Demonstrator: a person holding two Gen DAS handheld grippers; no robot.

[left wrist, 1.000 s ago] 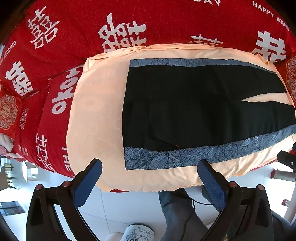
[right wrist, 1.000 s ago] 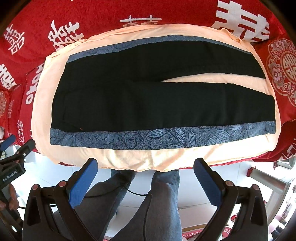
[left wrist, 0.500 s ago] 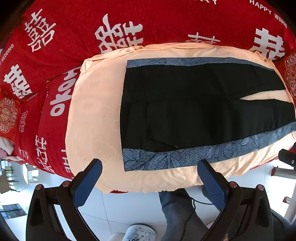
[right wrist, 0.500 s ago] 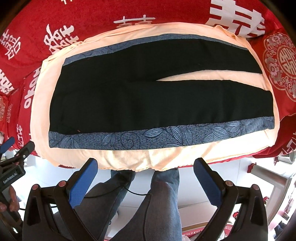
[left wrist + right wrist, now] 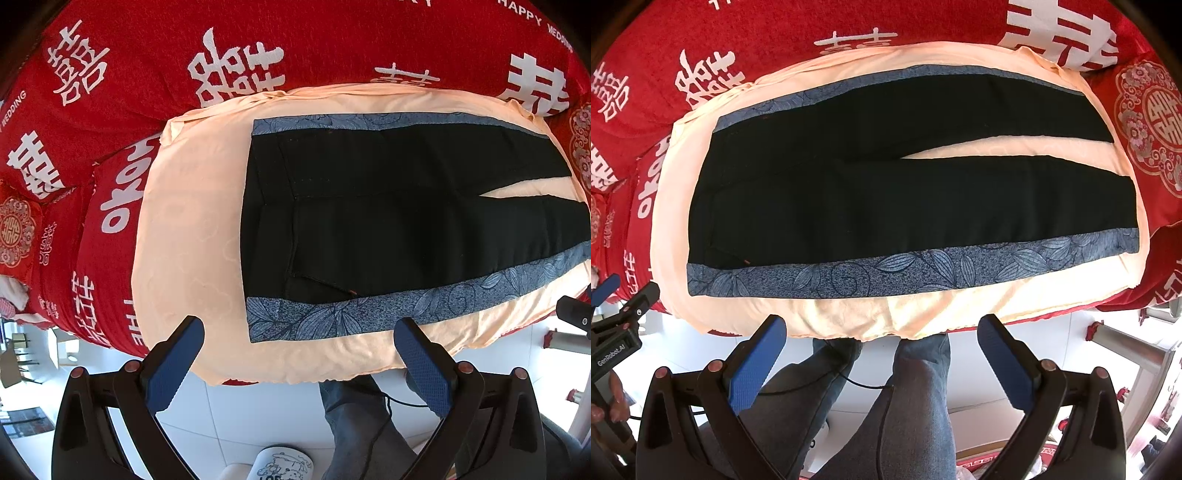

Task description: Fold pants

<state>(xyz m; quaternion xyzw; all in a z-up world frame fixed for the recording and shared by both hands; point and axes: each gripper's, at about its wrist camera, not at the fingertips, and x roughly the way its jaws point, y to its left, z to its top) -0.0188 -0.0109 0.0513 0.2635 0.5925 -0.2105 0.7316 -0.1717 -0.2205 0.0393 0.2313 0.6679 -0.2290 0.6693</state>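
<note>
Black pants (image 5: 388, 221) with blue leaf-patterned side stripes lie flat and spread out on a peach sheet (image 5: 184, 236), waistband to the left, legs running right with a narrow gap between them. They also show in the right wrist view (image 5: 886, 199). My left gripper (image 5: 299, 332) is open and empty, just above the near edge by the waistband corner. My right gripper (image 5: 881, 325) is open and empty, at the sheet's near edge below the middle of the near leg.
A red bedcover (image 5: 258, 40) with white characters surrounds the peach sheet (image 5: 849, 314). The person's jeans-clad legs (image 5: 916, 387) and white floor (image 5: 258, 413) lie below the near edge. The left gripper's body (image 5: 617, 325) shows at the right view's left edge.
Both grippers have moved slightly toward the pants; the pants sit a little lower and larger in both views. The jaws have stayed open and the pants have not moved.
</note>
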